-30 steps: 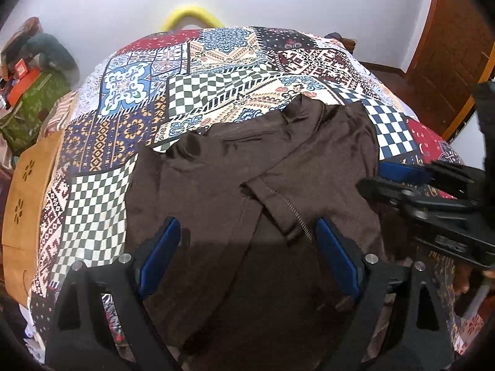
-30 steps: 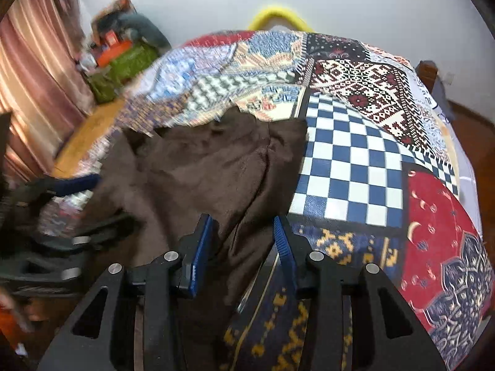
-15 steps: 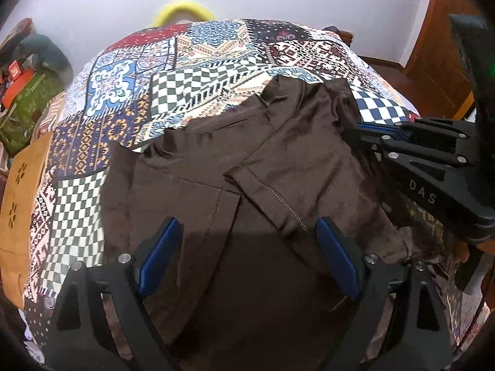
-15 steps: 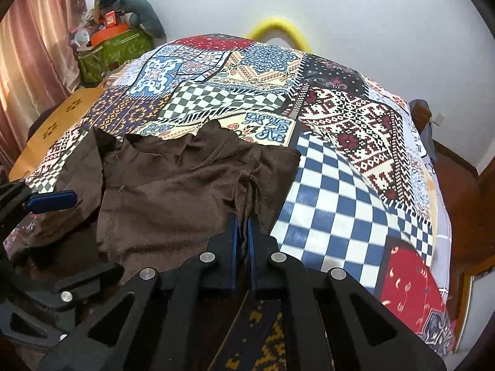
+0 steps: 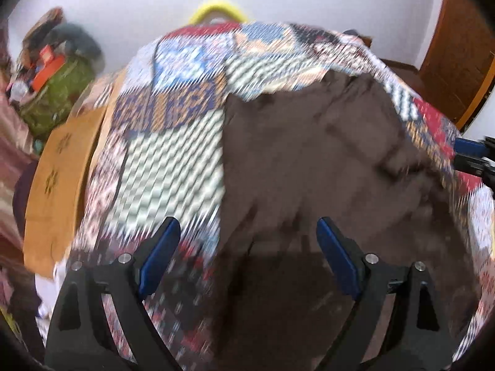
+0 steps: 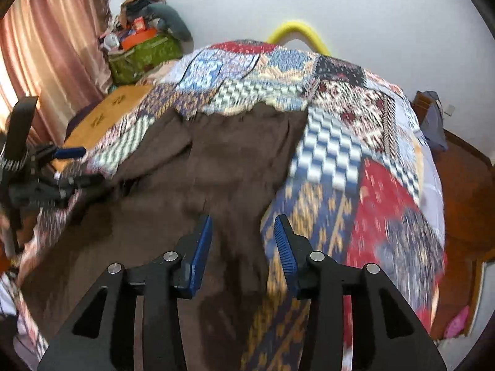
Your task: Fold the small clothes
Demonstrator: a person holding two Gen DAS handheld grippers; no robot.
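Note:
A dark brown garment [image 5: 309, 160] lies spread on the patchwork bedspread [image 5: 173, 160]; it also shows in the right wrist view [image 6: 222, 167]. My left gripper [image 5: 247, 244] is open and empty, hovering over the garment's near left edge. My right gripper [image 6: 243, 241] is open and empty above the garment's near right edge. Each gripper shows in the other's view: the right one [image 5: 473, 154] at the far right, the left one [image 6: 62, 167] at the far left. Both views are motion-blurred.
A green bag with piled items [image 6: 142, 52] stands at the back left by a pink curtain [image 6: 55, 40]. A tan board [image 5: 58, 179] lies along the bed's left side. A wooden door [image 5: 458, 55] is at the right. A yellow hoop [image 6: 297, 31] leans on the wall.
My right gripper, shut on the garment half a second ago, has opened and let go. Both grippers have pulled back toward the near edge. The garment lies flatter and more spread out.

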